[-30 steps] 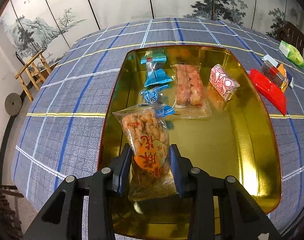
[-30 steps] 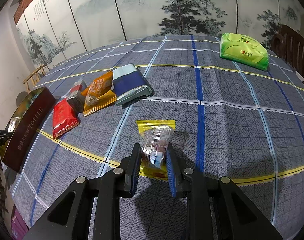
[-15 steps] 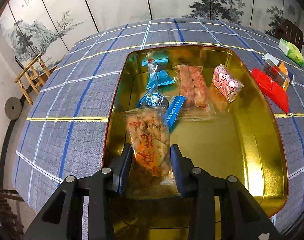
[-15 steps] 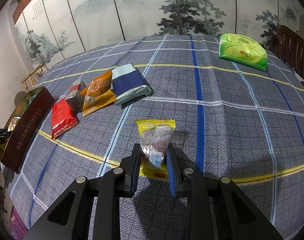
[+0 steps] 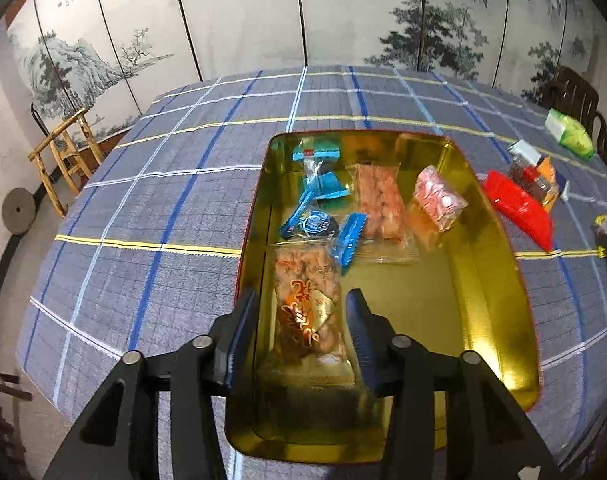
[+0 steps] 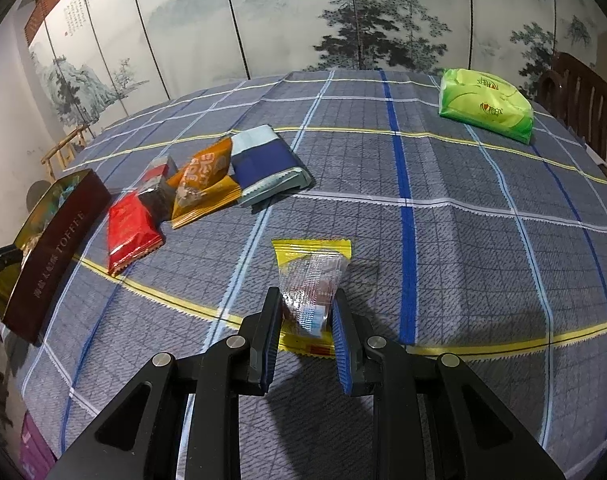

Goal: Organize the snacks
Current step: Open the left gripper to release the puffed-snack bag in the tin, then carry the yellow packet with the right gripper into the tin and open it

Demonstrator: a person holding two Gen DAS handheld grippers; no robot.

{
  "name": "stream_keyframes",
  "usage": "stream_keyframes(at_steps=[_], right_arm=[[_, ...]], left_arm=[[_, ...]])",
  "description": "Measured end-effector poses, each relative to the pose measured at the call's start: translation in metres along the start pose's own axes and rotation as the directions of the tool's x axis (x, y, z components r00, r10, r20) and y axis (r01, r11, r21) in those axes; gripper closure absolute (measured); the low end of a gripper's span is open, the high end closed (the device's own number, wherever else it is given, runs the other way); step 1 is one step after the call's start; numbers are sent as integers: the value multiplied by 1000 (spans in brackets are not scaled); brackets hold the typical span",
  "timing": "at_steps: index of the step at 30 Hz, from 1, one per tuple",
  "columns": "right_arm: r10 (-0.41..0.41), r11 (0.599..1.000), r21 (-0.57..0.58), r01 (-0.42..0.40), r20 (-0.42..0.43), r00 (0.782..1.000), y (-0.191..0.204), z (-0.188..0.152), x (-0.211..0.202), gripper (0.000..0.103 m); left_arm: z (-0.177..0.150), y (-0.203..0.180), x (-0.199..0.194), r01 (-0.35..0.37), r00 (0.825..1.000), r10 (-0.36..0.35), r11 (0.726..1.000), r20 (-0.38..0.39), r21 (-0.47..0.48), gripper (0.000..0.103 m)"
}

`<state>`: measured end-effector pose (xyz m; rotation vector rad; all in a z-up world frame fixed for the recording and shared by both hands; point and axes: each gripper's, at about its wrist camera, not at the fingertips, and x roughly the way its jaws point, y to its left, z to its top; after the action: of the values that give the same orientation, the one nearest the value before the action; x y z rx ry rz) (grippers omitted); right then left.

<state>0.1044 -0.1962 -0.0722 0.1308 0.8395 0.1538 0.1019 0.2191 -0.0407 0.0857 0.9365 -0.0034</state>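
- Two hand-held grippers are at work over a table under a blue-grey checked cloth (image 6: 463,240), with a painted folding screen (image 6: 263,20) behind it.
- Left gripper (image 5: 303,312): its jaws have just been opening and now stand apart on either side of a clear packet of fried twists (image 5: 307,304) — the packet lies flat on the floor of the gold tin (image 5: 483,300), and a gap shows between each blue pad and the wrapper.
- Other snacks lie in the far half of that tin: two blue-wrapped sweets (image 5: 319,208), a long clear packet of reddish pieces (image 5: 379,204) and a pink-and-white packet (image 5: 437,200) toward the right wall.
- Right gripper (image 6: 307,312): pressed together on a yellow-edged clear sachet (image 6: 311,276), pinching its near half; whether the sachet is touching the cloth I cannot tell.
- Loose on the cloth to the left of the right gripper: a red packet (image 6: 129,228), an orange packet (image 6: 203,180), a small dark packet (image 6: 155,188) between them, and a blue-and-white packet (image 6: 267,168), clustered and partly overlapping.
- The tin shows again at the left edge of the right wrist view, its dark red side lettered TOFFEE.
- A green packet (image 6: 487,104) sits well apart, at the far right of the table.
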Motion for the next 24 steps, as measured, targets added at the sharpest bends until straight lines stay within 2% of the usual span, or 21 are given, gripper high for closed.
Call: stream_keyframes(at_steps=[5,7,10,17,24], right_arm=[[25,1000,4,-25,18,1000,10,2,-14,78],[41,999,-1,-41,27,999,18,4,-20,78],[64,998,-29,-63,40,997,36,8,-30,78],[154,983,-111,-147,60,986,93,21,-46,78],[275,940,-218,-261,38,961,170,31,-48,78]], left_arm=[[-8,3,-21,58,998,-56,995,21,-78,56],[-12,-1,-33,60,997,-56,994,50,-87,52],[-18,-10,-52,48,995,-40,996,88,-81,51],[-27,-20,-77,48,993,-39,995,109,-86,48],[-35,-17,-85,14,994,-3,996,113,-94,40]])
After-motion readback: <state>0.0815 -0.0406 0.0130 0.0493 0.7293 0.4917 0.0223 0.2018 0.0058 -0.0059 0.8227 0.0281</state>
